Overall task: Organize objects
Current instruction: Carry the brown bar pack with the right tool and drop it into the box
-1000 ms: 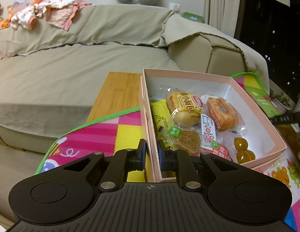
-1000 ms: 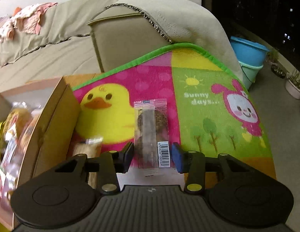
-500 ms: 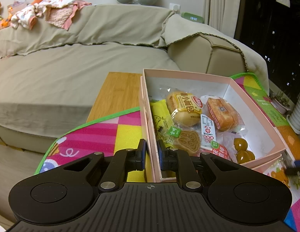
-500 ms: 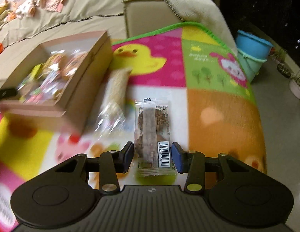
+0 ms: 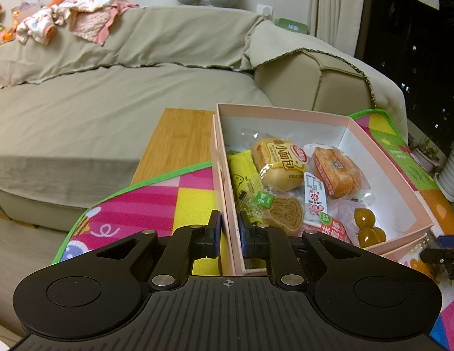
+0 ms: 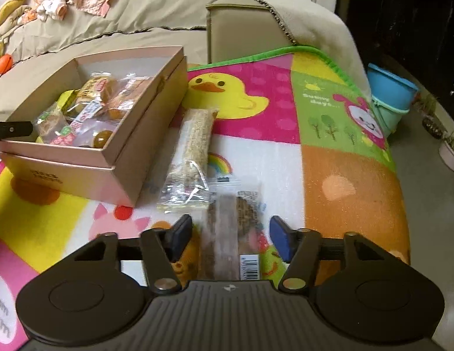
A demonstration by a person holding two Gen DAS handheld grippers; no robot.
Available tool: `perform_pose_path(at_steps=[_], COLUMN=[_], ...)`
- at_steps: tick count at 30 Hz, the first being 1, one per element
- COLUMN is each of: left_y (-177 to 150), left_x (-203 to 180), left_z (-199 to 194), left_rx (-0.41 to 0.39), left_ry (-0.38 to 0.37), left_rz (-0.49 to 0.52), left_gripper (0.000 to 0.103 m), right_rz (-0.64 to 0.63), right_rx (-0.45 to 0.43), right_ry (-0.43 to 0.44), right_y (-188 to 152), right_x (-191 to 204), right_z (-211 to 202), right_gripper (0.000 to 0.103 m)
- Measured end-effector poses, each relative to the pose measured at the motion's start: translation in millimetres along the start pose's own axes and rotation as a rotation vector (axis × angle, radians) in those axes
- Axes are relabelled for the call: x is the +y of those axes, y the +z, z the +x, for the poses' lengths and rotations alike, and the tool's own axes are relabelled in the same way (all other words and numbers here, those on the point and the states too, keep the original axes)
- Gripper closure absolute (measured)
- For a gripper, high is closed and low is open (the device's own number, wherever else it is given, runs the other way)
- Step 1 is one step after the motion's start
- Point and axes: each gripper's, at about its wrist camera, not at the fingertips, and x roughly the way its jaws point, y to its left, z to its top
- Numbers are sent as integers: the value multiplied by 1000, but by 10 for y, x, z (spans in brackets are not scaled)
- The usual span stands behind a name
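A pink cardboard box (image 5: 285,114) holds several wrapped snacks, among them a bun pack (image 5: 278,158) and an orange cake pack (image 5: 335,172). My left gripper (image 5: 228,234) is shut on the box's near left wall, one pad on each side of it. In the right wrist view the box (image 6: 133,52) stands at the left on the play mat (image 6: 344,175). A clear packet of brown biscuits (image 6: 232,219) lies blurred between the fingers of my right gripper (image 6: 231,234), which is open with a gap on each side. An oat bar packet (image 6: 194,146) lies beside the box.
The colourful mat covers a wooden table (image 5: 180,140) in front of a beige sofa (image 5: 109,102) with clothes on its back. Blue and green tubs (image 6: 390,87) and potted plants (image 6: 449,146) stand on the floor past the mat's right edge.
The right gripper has swung back from the box to the mat's near side. Its jaws now stand wider and the biscuit packet has slipped nearer the camera. The left gripper has not moved.
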Motion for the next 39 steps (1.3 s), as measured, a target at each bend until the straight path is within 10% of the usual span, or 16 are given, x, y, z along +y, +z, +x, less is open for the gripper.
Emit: perform_pose_path(at_steps=[10, 23, 39], left_y=[-2, -11, -16], left_x=[4, -8, 5], left_z=[3, 3, -5], left_rx=[0, -4, -11], left_ry=[-4, -3, -20], left_rz=[-3, -10, -17], left_gripper=[88, 88, 87], right_rz=[-18, -36, -32], right_rx=[-21, -406, -339], right_ry=[35, 208, 333], right_y=[-109, 656, 1728], right_x=[52, 332, 1257], right_z=[-628, -1777, -643], right_gripper=[65, 65, 65])
